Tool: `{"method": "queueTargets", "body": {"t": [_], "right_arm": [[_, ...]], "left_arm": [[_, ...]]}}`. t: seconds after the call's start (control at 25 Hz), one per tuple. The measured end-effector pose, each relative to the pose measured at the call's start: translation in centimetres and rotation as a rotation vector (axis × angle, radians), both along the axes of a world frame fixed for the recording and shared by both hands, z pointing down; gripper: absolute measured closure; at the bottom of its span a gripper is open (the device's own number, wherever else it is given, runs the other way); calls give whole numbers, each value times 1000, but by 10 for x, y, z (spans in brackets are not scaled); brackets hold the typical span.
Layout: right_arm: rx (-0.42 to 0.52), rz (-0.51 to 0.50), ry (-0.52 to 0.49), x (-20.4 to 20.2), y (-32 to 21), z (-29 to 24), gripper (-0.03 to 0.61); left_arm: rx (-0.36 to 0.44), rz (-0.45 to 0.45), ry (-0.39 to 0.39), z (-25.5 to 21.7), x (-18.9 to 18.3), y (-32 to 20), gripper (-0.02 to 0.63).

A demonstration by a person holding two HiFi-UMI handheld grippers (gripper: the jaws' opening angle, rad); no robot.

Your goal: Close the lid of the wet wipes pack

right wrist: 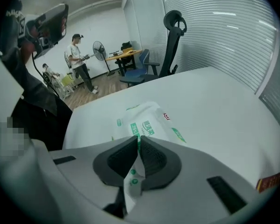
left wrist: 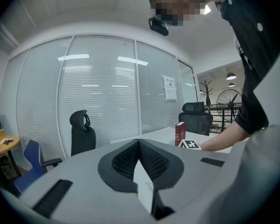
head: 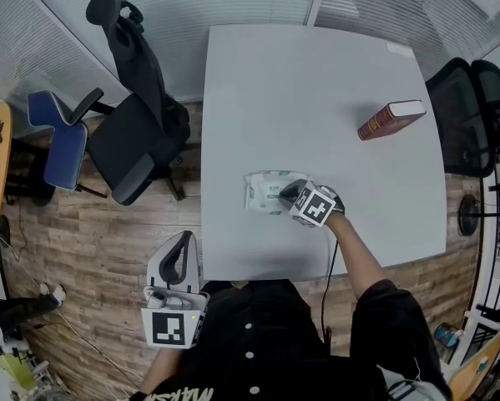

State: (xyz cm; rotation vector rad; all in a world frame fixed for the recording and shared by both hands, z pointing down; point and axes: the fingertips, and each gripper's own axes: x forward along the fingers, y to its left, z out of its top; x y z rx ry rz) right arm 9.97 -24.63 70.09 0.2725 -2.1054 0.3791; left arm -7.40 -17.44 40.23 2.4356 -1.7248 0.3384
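Right gripper view: R gripper (right wrist: pixel 138 138) clenched on thin lid (right wrist: pixel 132 180), pack (right wrist: pixel 151 118) just ahead of tips on table (right wrist: pixel 214 101). Pinch prob to fold lid down over opening. L gripper (left wrist: pixel 139 141) jaws together, empty, parked well back from pack, not needed.

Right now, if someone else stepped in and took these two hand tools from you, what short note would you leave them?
Left gripper: shut, empty, held off the near edge of the table.
Right gripper: down on the wet wipes pack mid-table, jaws closed on what looks like its thin lid flap.
Done: flap apparently gripped.
Left to do: lay the flap down on the pack and press it flat.
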Motion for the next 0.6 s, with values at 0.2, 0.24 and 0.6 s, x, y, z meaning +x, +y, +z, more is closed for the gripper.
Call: {"method": "queueTargets", "body": {"t": [0.2, 0.24, 0.6], "right_arm": [[73, -28, 89, -1, 3, 4, 538], [92, -41, 105, -1, 3, 4, 538], [189, -67, 167, -2, 5, 8, 541]], "left_arm": [[30, 20, -5, -5, 2, -2, 601], [12, 13, -1, -2, 1, -1, 601], [-15, 3, 8, 1, 0, 0, 601]]}}
